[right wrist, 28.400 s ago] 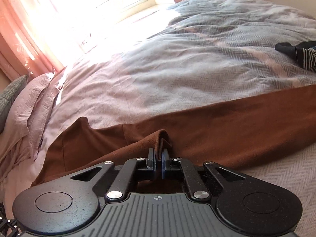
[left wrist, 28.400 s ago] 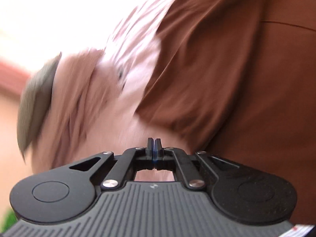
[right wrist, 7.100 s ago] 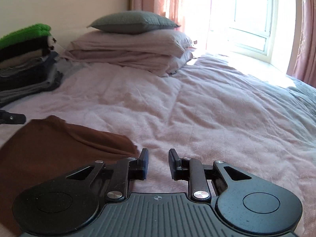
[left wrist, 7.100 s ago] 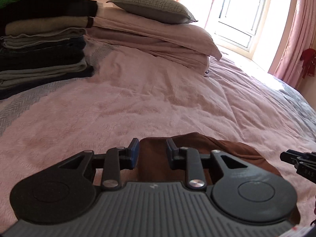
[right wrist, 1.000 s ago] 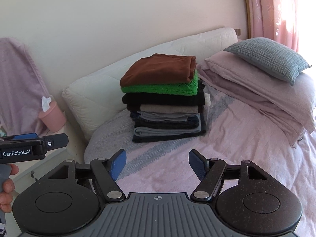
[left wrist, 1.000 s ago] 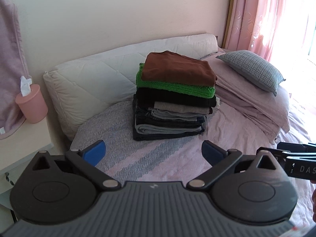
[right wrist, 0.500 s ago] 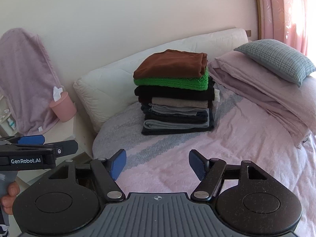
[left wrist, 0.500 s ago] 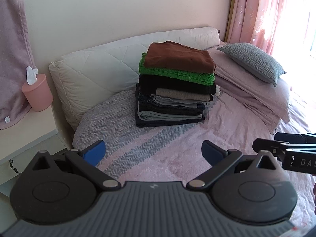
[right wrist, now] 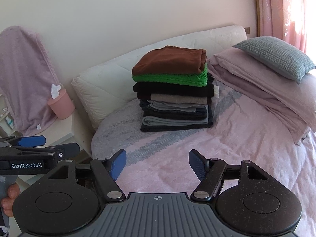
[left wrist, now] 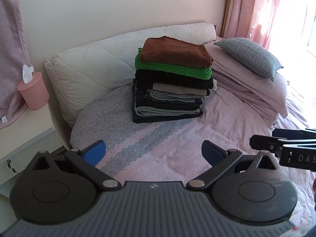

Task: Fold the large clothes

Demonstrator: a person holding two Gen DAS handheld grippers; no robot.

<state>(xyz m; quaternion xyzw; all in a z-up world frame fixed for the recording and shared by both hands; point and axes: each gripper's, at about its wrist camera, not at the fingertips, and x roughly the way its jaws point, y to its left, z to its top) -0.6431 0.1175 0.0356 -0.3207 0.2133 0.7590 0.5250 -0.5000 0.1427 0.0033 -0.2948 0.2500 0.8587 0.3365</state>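
Observation:
A folded brown garment lies on top of a tall stack of folded clothes at the head of the bed. Under it sits a green knit, then dark and grey pieces. My left gripper is open and empty, well short of the stack. My right gripper is open too, with nothing between its blue pads. Each gripper also shows from the side in the other's view: the right gripper and the left gripper.
The pink bedspread lies in front of the stack. Pillows are piled to the right. A white headboard cushion stands behind. A pink tissue holder sits on a nightstand at left. Pink curtains hang at right.
Both grippers have drawn back from the stack over the last second, so the stack looks slightly further off. Both stay open. Seconds earlier the brown garment lay on the bedspread by the grippers.

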